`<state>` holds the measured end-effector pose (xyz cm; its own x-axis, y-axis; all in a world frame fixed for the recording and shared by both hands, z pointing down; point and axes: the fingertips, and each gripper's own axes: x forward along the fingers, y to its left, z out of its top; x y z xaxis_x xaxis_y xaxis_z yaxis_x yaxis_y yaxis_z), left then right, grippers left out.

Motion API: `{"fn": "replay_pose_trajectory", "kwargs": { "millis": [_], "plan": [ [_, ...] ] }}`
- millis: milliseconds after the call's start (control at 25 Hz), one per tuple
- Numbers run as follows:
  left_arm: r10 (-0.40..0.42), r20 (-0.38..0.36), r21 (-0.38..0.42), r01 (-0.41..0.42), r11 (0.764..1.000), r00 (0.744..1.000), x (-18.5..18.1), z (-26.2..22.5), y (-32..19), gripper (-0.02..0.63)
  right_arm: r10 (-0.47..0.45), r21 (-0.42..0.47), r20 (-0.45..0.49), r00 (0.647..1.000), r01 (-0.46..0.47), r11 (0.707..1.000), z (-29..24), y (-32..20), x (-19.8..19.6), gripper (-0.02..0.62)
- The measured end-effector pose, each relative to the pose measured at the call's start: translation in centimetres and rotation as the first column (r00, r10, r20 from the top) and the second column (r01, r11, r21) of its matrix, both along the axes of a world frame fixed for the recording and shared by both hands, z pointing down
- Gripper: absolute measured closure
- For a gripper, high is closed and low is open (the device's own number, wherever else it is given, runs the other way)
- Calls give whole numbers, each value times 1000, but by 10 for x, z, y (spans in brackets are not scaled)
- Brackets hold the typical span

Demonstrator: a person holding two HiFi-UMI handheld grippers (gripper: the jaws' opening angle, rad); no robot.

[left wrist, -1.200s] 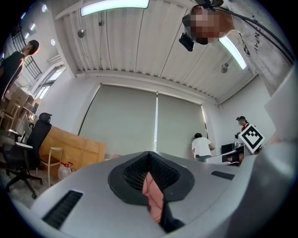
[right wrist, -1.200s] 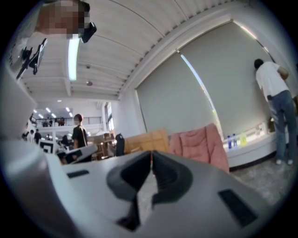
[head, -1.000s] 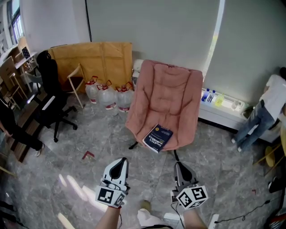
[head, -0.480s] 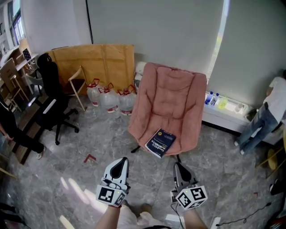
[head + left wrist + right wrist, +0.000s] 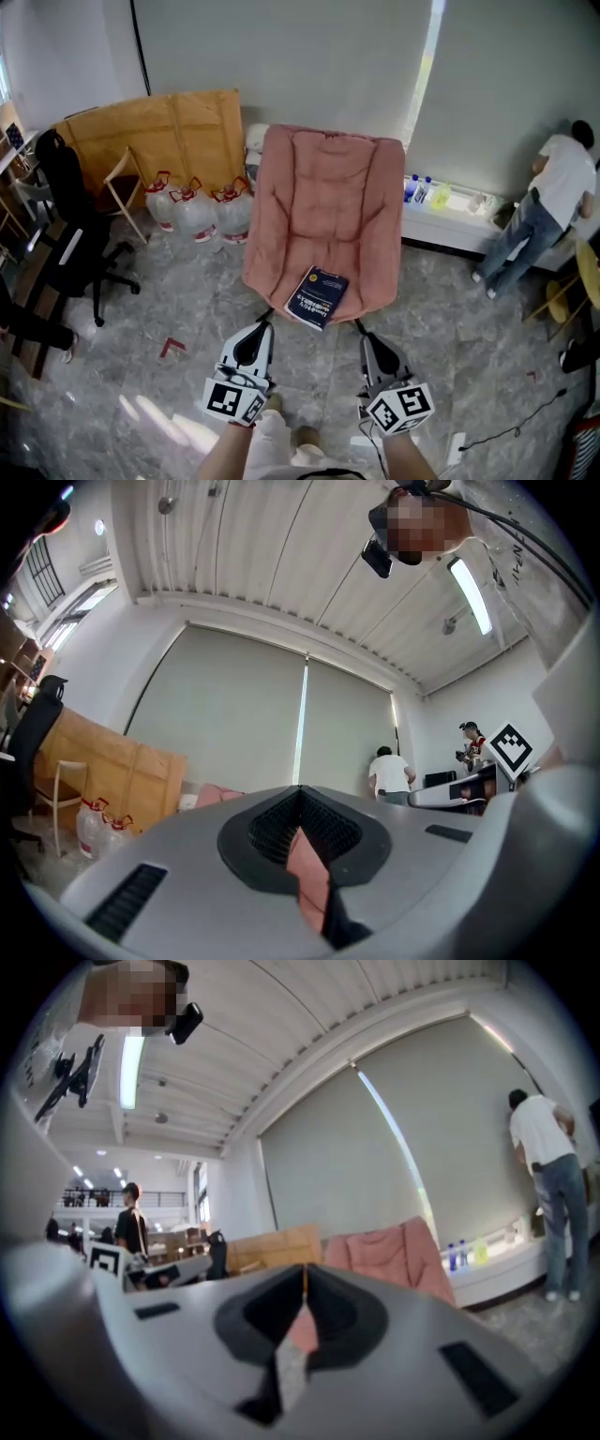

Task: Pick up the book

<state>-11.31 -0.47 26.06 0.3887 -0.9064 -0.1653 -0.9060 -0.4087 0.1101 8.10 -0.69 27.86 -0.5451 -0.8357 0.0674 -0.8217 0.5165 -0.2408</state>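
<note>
A dark blue book (image 5: pixel 317 296) lies flat at the front edge of the seat of a pink padded chair (image 5: pixel 323 202). My left gripper (image 5: pixel 260 330) is held low over the floor just short of the chair, slightly left of the book, jaws together and empty. My right gripper (image 5: pixel 368 341) is beside it, below and right of the book, also shut and empty. In the left gripper view the left gripper (image 5: pixel 302 794) points at the far blinds, with the chair (image 5: pixel 217 794) low at left. In the right gripper view the right gripper (image 5: pixel 305 1270) faces the chair (image 5: pixel 394 1246). Neither gripper view shows the book.
Several water jugs (image 5: pixel 197 211) and a cardboard sheet (image 5: pixel 155 131) stand left of the chair, with a wooden chair (image 5: pixel 122 183) and a black office chair (image 5: pixel 70 244) further left. A low ledge with bottles (image 5: pixel 441 202) and a standing person (image 5: pixel 544 216) are at right.
The pink chair and book now lie closer to both grippers and a little further left in the head view. Both grippers stay shut.
</note>
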Motion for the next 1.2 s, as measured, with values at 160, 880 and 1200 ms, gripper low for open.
{"fn": "replay_pose_trajectory", "kwargs": {
  "millis": [160,880,1200],
  "plan": [
    [58,-3,1,-58,998,998,0,1,-26,598,48,-7,-2,999,-48,999,2,-13,-4,581],
    [231,-10,0,-231,973,973,-29,14,-115,598,208,-13,-17,978,-209,978,11,-64,-42,581],
    [270,-17,-6,-270,963,963,-33,24,-136,598,241,-22,-27,970,-242,970,21,-74,-54,581]
  ]
}}
